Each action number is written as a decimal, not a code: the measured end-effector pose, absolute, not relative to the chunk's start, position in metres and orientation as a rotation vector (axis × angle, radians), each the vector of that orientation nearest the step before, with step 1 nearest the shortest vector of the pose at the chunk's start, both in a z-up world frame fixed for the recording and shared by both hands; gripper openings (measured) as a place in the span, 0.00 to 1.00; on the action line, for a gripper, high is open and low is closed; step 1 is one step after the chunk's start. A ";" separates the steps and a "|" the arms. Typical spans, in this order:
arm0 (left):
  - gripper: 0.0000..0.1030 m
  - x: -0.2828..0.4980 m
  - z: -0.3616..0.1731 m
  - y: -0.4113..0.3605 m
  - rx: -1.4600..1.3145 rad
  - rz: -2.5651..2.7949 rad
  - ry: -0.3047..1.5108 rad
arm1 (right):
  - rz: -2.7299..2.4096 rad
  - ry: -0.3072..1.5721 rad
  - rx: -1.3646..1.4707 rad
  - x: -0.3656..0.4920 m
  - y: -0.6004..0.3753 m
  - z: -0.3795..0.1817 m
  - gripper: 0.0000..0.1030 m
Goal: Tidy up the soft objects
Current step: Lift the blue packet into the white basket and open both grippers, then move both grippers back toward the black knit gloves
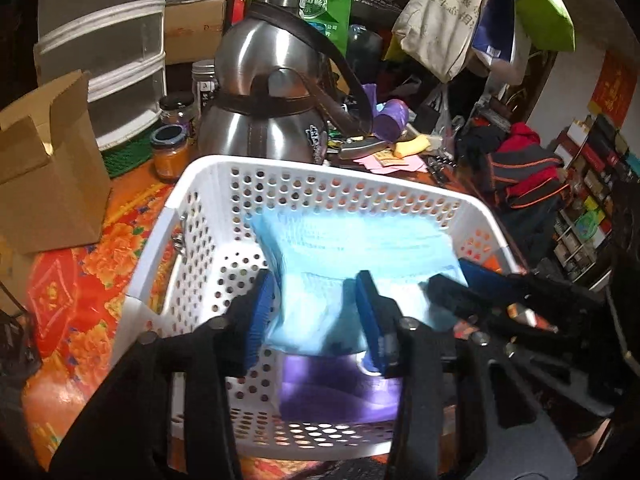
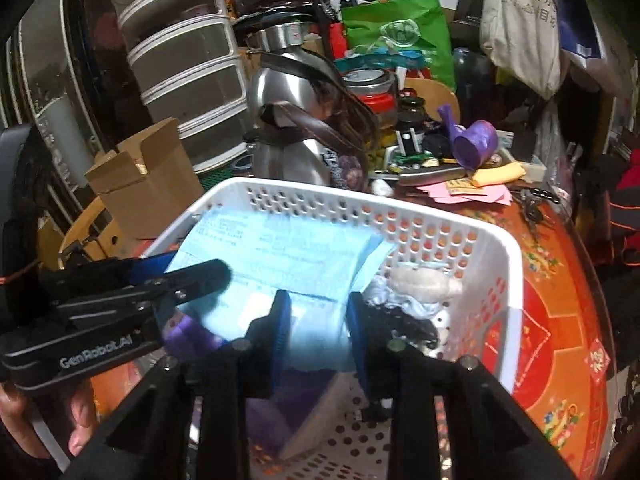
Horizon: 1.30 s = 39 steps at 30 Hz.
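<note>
The light blue soft pack (image 1: 352, 256) hangs over the white basket (image 1: 208, 184), just above a purple thing (image 1: 340, 392) on the basket floor. Only the right wrist view shows a small heap of white and dark soft things (image 2: 416, 292) in the basket's right side. Only the left wrist view shows a red and dark garment (image 1: 524, 168) past the basket. The left hand-held gripper (image 1: 316, 312) is partly open, with the pack's lower edge between its blue pads. The right hand-held gripper (image 2: 318, 328) is narrow and squeezes the pack. The basket sits on a red flowery surface (image 2: 560, 320).
</note>
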State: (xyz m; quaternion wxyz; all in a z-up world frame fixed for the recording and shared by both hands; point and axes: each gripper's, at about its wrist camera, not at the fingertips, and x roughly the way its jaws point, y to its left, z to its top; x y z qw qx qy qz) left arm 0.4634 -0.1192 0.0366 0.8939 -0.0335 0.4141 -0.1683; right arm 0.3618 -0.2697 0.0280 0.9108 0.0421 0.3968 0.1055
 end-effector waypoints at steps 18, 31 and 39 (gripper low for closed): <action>0.82 0.431 0.046 -0.073 -0.123 -0.288 0.828 | 0.162 0.805 0.121 0.342 -0.282 0.029 0.61; 0.82 0.259 0.040 -0.039 -0.002 -0.277 0.789 | 0.311 0.720 0.082 0.198 -0.263 0.013 0.65; 0.82 0.215 -0.046 -0.014 -0.060 -0.271 0.906 | 0.372 0.869 0.021 0.194 -0.221 -0.055 0.57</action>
